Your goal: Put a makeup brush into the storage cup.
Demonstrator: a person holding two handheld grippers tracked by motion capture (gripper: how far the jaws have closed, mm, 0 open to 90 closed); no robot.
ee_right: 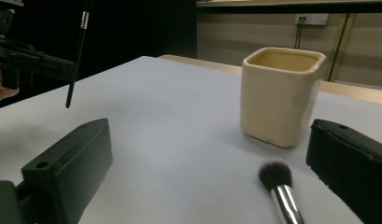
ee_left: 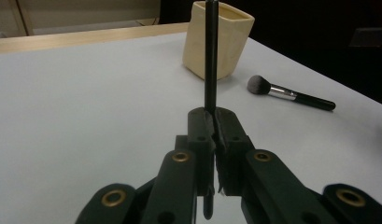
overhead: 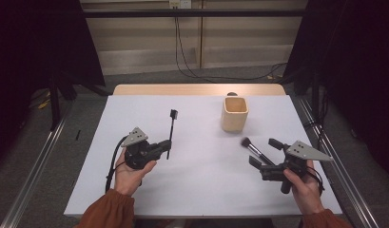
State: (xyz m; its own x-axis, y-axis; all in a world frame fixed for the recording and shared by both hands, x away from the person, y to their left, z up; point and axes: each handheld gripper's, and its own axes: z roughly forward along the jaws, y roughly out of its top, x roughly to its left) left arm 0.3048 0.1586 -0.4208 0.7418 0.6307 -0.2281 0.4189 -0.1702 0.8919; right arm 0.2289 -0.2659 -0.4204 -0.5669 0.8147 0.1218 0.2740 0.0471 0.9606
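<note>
My left gripper (overhead: 166, 147) (ee_left: 214, 120) is shut on the lower handle of a thin black brush (overhead: 171, 128) (ee_left: 210, 56), which stands up with its small square head on top. My right gripper (overhead: 265, 153) (ee_right: 209, 140) is open at the table's right. Its jaws stand on either side of a powder brush (overhead: 251, 147) (ee_right: 278, 182) that lies on the white table (overhead: 201, 185). That brush's dark fluffy head points toward a cream square cup (overhead: 235, 114) (ee_left: 219, 39) (ee_right: 279, 93), which stands upright and looks empty. The powder brush (ee_left: 291, 93) also lies beyond the left jaws.
In the right gripper view the left gripper (ee_right: 20, 56) holds the thin brush (ee_right: 76, 56) at the far left. Metal rails (overhead: 35, 166) run along both table sides. A wooden strip (overhead: 197, 89) borders the far edge, with cables on the floor beyond.
</note>
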